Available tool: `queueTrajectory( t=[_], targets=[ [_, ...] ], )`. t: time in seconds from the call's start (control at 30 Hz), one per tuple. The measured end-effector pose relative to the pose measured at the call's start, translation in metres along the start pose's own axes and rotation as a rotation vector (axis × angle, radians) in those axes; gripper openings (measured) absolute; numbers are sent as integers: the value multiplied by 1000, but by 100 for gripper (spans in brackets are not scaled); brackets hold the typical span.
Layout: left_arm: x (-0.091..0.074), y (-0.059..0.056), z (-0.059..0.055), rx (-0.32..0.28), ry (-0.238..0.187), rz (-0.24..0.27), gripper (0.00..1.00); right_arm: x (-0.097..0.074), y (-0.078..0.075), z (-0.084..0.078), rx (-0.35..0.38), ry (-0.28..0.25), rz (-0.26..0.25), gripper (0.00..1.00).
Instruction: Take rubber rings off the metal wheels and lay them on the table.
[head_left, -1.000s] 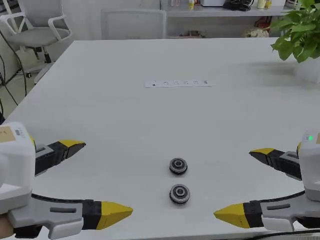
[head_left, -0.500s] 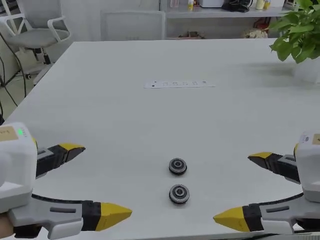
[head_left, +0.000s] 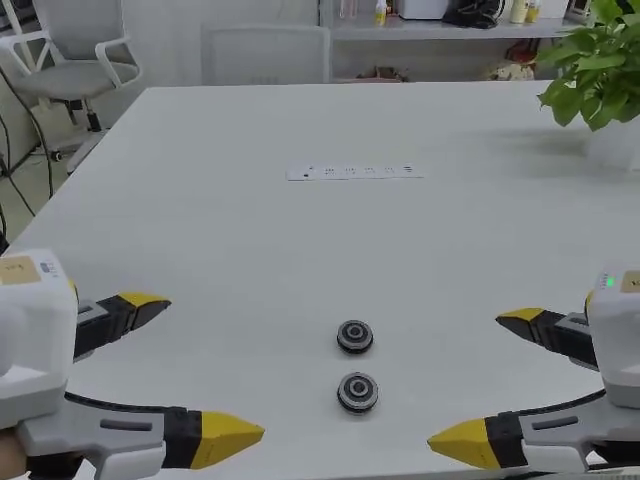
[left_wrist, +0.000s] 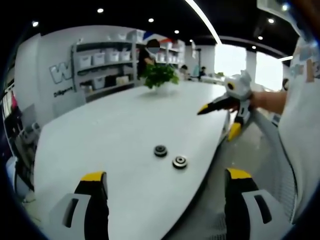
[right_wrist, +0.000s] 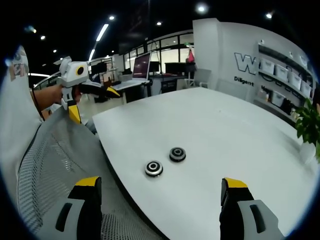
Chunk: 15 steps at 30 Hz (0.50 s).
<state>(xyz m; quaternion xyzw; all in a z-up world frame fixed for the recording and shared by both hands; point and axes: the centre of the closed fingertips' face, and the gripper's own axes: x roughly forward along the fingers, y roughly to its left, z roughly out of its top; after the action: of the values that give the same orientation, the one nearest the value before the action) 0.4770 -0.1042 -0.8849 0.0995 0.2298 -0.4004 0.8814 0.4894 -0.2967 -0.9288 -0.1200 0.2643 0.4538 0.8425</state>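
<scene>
Wheels: near wheel (head_left: 358, 392) and far wheel (head_left: 355, 337), flat on the table (head_left: 300, 240) by its front edge, one just behind the other, rubber rings apparently on.
Both lie between left gripper (head_left: 190, 368) and right gripper (head_left: 485, 380), each with jaws spread wide and empty. The right gripper looks slightly nearer, with the near wheel lying inward of its tips.

Head view: bright, even, diffuse light, sharp throughout. The bench (head_left: 250, 230) reads pale grey. A soft shadow lies on the bench beneath the plant (head_left: 595, 60), with small faint shadows under the wheels (head_left: 355, 337). Gripper views: softer focus, and strong fisheye bending of the bench edges. The ceiling strip light (left_wrist: 202, 17) and spots glare above the bench. Windows (left_wrist: 227, 57) beyond the bench are blown out.
</scene>
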Motion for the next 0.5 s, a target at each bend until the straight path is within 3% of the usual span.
queueTrajectory(
  t=[0.5],
  targets=[
    [3,0,-1,1,3,-7,99,-1,-1,3,-7,-10,1,99]
  ],
)
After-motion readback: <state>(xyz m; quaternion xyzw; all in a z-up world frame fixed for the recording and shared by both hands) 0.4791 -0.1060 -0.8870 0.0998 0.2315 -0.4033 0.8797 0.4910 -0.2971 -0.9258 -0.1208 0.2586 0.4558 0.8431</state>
